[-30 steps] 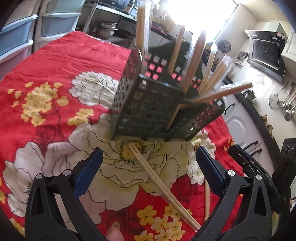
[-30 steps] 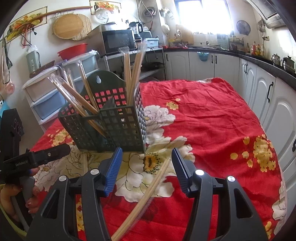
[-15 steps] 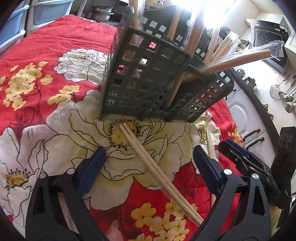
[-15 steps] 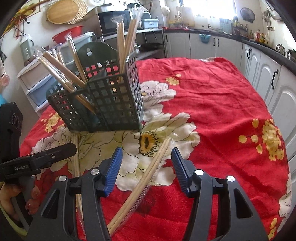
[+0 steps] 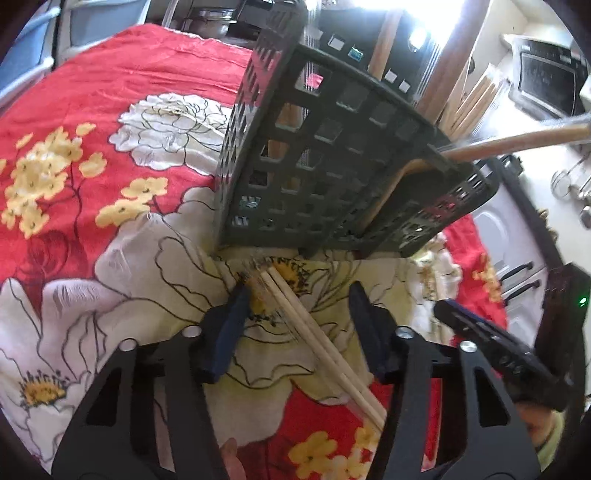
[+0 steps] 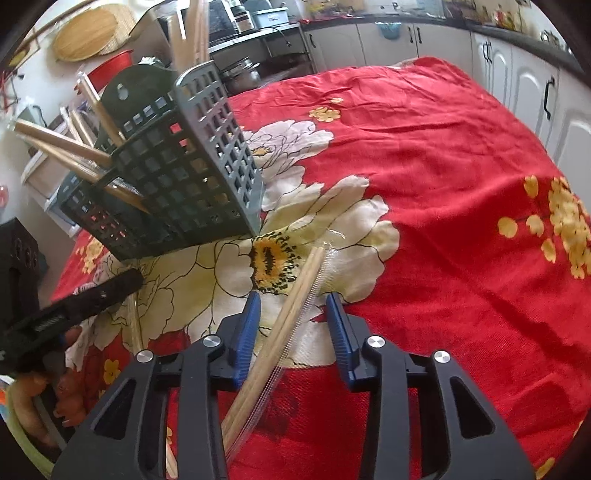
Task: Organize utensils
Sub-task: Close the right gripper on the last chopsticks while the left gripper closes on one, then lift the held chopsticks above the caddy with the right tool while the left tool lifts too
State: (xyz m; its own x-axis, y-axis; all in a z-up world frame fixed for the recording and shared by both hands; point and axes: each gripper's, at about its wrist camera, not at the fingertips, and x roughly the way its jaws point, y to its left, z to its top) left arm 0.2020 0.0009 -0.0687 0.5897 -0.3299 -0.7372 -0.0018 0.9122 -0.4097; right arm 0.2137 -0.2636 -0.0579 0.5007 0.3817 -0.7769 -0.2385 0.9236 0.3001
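Daylight from a blown-out window [image 5: 417, 14] glares; fisheye edges bend and darken, with slight motion blur.

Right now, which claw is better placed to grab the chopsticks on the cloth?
Both straddle a pair and have just been closing, neither gripping. The right claw looks better: its chopsticks sit centred. The left claw has its chopsticks crossing diagonally, close to the basket.

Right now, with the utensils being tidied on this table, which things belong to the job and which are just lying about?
Part of the job:
- pair of pale wooden chopsticks in a clear sleeve, between the right gripper jaws
- second pair of chopsticks, between the left gripper jaws
- dark green perforated plastic utensil basket

Just lying about:
- red floral tablecloth
- black microwave
- round woven tray
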